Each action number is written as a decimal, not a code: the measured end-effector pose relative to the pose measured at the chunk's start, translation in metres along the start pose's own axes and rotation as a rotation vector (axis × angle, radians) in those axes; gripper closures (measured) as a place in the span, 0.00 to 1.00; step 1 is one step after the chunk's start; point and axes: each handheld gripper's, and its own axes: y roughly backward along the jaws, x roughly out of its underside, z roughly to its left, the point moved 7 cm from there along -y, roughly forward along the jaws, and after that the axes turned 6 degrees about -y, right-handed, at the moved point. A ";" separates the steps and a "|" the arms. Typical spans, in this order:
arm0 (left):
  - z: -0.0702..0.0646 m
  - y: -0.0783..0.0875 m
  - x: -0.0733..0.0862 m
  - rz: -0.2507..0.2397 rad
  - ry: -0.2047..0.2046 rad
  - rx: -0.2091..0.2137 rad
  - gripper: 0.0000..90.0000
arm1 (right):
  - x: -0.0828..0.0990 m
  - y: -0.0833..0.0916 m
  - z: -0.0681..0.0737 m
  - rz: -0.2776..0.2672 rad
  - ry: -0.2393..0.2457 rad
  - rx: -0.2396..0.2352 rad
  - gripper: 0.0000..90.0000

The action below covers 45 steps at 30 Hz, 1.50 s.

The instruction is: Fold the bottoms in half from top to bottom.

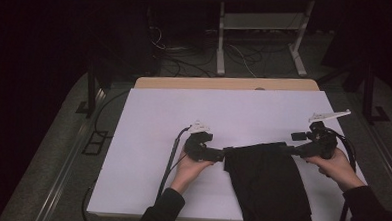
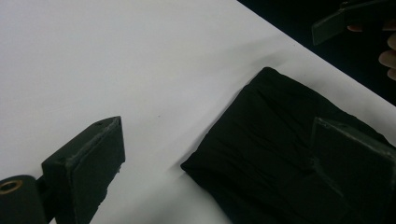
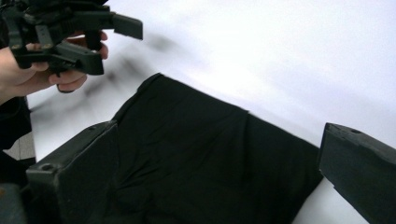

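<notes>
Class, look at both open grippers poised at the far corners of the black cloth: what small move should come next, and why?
Probably shut both grippers on the cloth's far corners. The left gripper and right gripper stand open at the black cloth, one at each far corner, gripping nothing. The cloth lies flat on the white table, so pinching both corners would let the person lift or fold it.

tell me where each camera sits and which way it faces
High view: above the person's side, facing forward and down on the white table; both forearms, left tongs, right tongs.
Left gripper view: on the left tongs, facing the black cloth between its open jaws.
Right gripper view: likewise, right tongs.
All share the cloth.
</notes>
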 end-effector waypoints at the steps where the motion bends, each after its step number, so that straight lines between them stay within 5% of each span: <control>1: 0.000 -0.001 0.000 0.001 0.001 0.000 0.05 | 0.000 -0.001 -0.003 -0.002 -0.004 0.000 0.00; 8: 0.005 -0.009 0.006 0.024 0.016 0.008 0.05 | -0.005 -0.006 -0.022 -0.037 -0.020 0.015 0.00; 27: 0.005 -0.025 0.016 0.069 0.030 0.066 0.10 | 0.009 -0.032 -0.063 0.062 -0.050 0.093 0.15; 37: 0.001 -0.031 0.021 0.108 0.040 0.089 0.25 | 0.015 -0.034 -0.068 0.087 -0.034 0.083 0.34; 45: -0.009 -0.037 0.021 0.160 -0.029 0.086 0.39 | 0.015 -0.039 -0.063 0.098 -0.012 0.050 0.49</control>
